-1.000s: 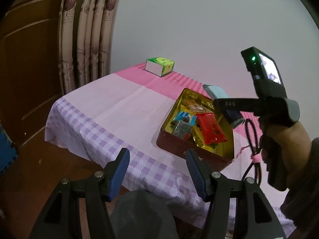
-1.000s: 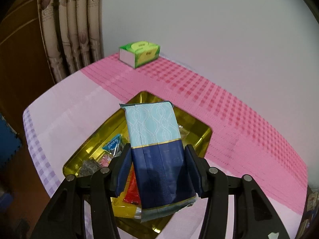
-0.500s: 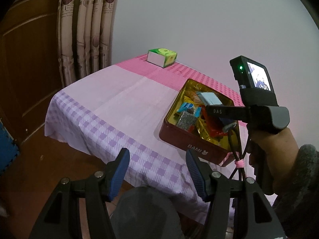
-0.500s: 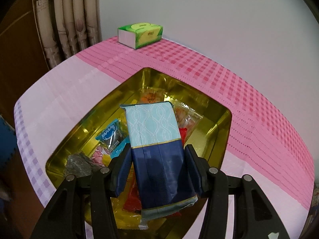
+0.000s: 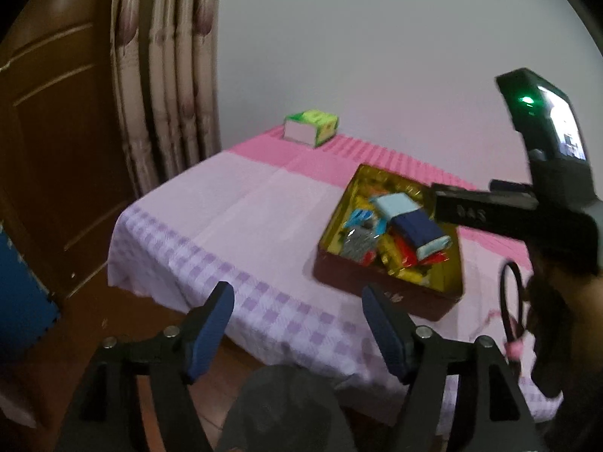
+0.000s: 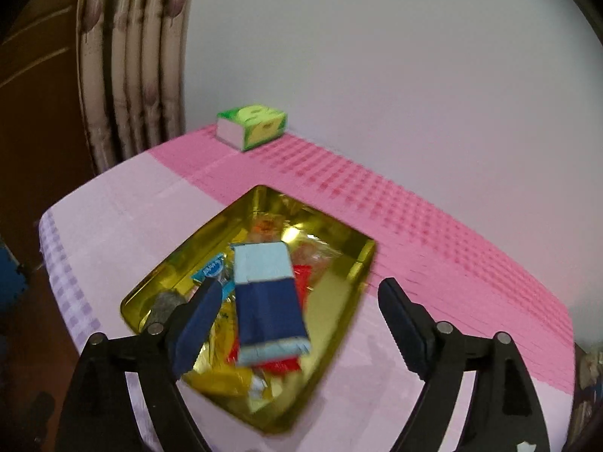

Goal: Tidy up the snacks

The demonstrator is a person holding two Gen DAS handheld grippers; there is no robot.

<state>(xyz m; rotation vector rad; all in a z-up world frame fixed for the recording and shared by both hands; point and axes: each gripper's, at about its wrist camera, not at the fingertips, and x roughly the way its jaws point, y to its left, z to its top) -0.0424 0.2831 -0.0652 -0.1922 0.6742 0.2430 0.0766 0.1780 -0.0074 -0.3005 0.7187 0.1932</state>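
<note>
A gold-lined tin [image 6: 341, 293] with a dark red outer wall [image 5: 377, 286] sits on the checked tablecloth and holds several wrapped snacks. A dark blue and light blue packet [image 6: 265, 301] lies on top of them, also seen in the left wrist view [image 5: 410, 226]. My right gripper [image 6: 301, 310] hovers just above it with its jaws opening; the pads [image 6: 198, 310] stand clear of the packet's sides. In the left wrist view the right gripper's body [image 5: 490, 214] reaches over the tin from the right. My left gripper [image 5: 297, 329] is near the table's front edge, jaws opening, nothing between them.
A green tissue box [image 6: 250, 128] stands at the table's far corner by the white wall. A curtain [image 5: 166, 75] and a wooden door [image 5: 56, 132] are on the left, with a blue mat [image 5: 19, 293] on the floor. A dark rounded shape [image 5: 286, 406] sits below the left gripper.
The right gripper carried the blue packet over the tin, let it go and drew back; the packet now rests on the snacks. The left gripper's jaws stand wider.
</note>
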